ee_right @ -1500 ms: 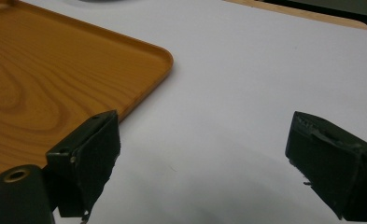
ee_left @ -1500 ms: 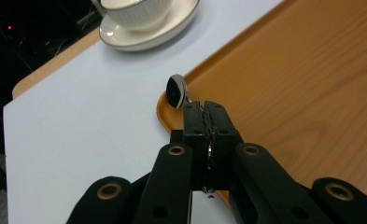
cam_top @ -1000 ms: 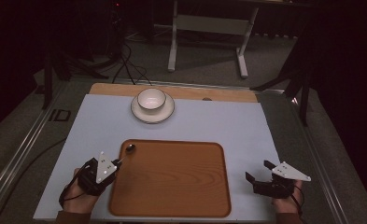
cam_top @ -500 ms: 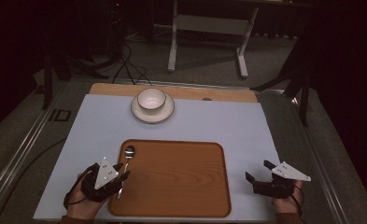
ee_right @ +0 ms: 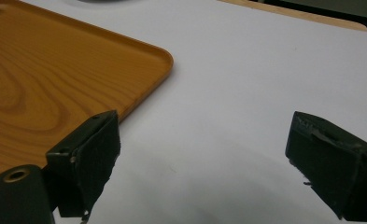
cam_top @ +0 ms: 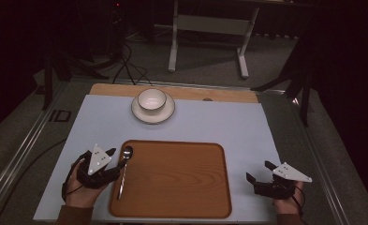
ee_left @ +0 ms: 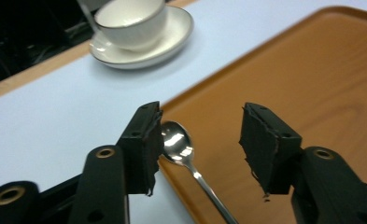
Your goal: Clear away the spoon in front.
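Since the earlier frame the left tool [cam_top: 110, 165] has drawn back from the spoon [cam_top: 123, 169], its jaws just opening; they now stand apart, nothing pressed between them. The spoon lies on the tray's [cam_top: 172, 180] left rim, bowl at the far corner. The right tool [cam_top: 261, 174], gaping and empty, rests right of the tray. Beyond the tray a cup [cam_top: 152, 100] sits on its saucer [cam_top: 139, 112] on the bench [cam_top: 228, 122].

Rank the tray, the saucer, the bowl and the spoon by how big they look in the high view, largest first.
1. tray, by far the largest.
2. saucer, wider than the bowl on it.
3. bowl and spoon: unsure. The spoon looks longer but much thinner, and it lies nearer the camera.
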